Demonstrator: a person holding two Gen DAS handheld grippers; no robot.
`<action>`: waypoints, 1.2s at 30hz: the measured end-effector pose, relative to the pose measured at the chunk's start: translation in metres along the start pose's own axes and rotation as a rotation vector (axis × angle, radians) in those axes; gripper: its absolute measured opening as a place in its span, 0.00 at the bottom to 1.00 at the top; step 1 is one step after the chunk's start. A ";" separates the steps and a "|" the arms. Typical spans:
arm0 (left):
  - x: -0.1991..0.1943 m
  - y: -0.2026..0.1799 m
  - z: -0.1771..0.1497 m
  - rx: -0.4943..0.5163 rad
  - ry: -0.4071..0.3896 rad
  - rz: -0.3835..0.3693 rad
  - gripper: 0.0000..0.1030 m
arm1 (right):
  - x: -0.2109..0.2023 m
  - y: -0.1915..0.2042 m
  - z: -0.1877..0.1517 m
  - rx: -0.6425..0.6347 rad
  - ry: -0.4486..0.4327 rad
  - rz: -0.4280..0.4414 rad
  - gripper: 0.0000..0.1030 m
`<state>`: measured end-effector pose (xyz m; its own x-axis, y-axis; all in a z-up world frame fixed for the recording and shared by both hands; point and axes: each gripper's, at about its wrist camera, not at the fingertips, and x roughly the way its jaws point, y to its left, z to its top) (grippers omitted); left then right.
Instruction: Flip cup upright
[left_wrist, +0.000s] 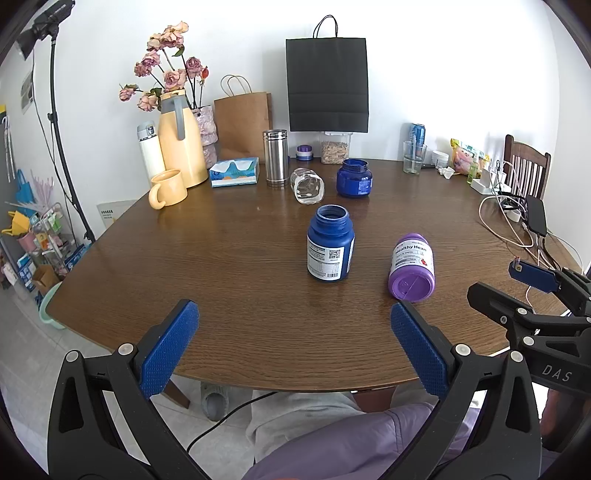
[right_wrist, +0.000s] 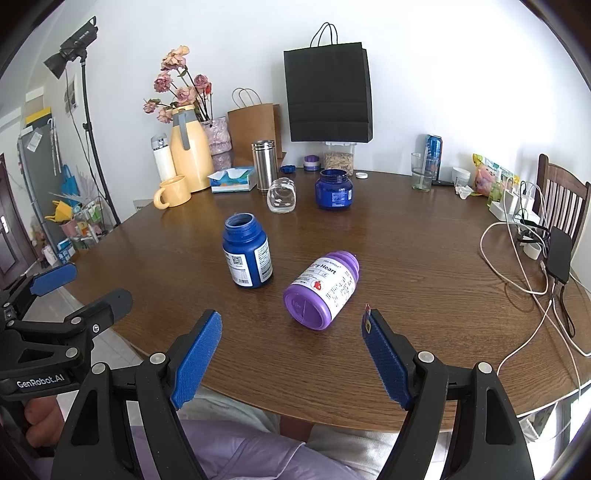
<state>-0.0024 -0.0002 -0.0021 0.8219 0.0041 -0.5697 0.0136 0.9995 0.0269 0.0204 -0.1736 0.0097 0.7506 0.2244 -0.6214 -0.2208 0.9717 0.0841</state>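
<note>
Two grippers are in your hands, both spread wide with nothing between the blue pads: your left gripper (left_wrist: 293, 334) sits low in its own frame, your right gripper (right_wrist: 291, 345) low in its own. Four lidless containers lie ahead on the wooden table (left_wrist: 229, 295). One purple bottle (right_wrist: 322, 289), at the centre of the right wrist view, lies on its side with its base toward you, just beyond the right pads. One blue bottle (left_wrist: 330, 248) stands upright beside it. Further up the frame, one clear jar (left_wrist: 307, 185) lies on its side and one wide blue jar (left_wrist: 354, 178) stands upright. One yellow mug (left_wrist: 168, 188) stands at upper left.
</note>
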 end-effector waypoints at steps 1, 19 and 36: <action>0.000 0.000 -0.001 0.000 0.000 0.000 1.00 | 0.000 0.000 0.000 0.001 0.000 0.000 0.80; 0.000 0.000 0.000 0.001 0.002 0.000 1.00 | -0.001 -0.002 0.001 0.002 -0.002 0.000 0.80; 0.007 -0.003 -0.011 0.000 0.008 -0.002 1.00 | -0.001 -0.003 0.002 0.001 -0.001 0.000 0.80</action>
<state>-0.0031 -0.0024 -0.0148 0.8175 0.0026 -0.5760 0.0152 0.9995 0.0260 0.0214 -0.1761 0.0111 0.7510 0.2244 -0.6210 -0.2201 0.9718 0.0850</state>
